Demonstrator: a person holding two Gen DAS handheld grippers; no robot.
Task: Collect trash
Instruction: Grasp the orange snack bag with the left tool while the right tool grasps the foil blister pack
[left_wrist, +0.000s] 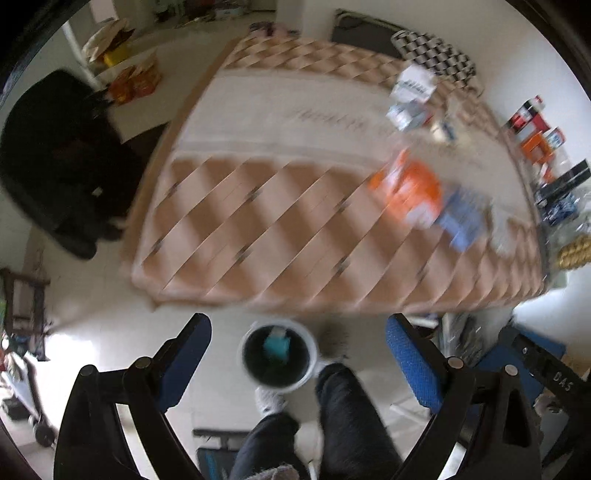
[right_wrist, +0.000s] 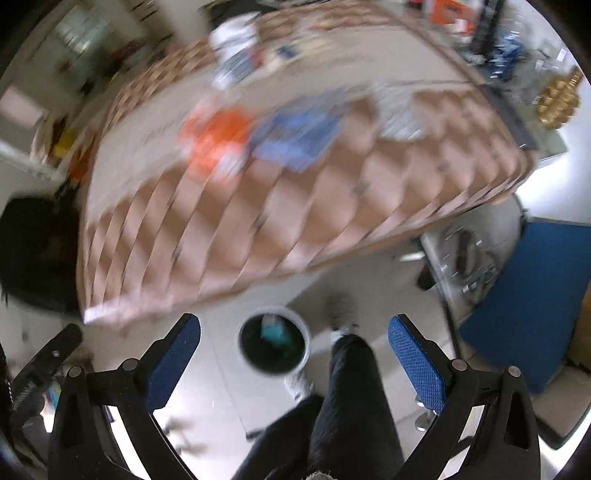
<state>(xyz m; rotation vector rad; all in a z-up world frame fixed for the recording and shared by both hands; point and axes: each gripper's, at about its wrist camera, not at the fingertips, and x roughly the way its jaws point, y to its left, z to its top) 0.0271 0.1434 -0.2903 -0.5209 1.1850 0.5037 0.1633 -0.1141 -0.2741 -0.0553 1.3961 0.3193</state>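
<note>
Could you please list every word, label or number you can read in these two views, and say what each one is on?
"DAS": white letters on the black gripper body at the lower right of the left wrist view.
Dark script across the pale band of the brown-checked table cover: too blurred to read.
Print on the white packet and the orange packet: too blurred to read.

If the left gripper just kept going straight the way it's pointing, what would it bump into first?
Probably the white trash bin on the floor: it sits between the open left gripper fingers, with nothing visibly in between. The picture is blurred, so depth is uncertain.
</note>
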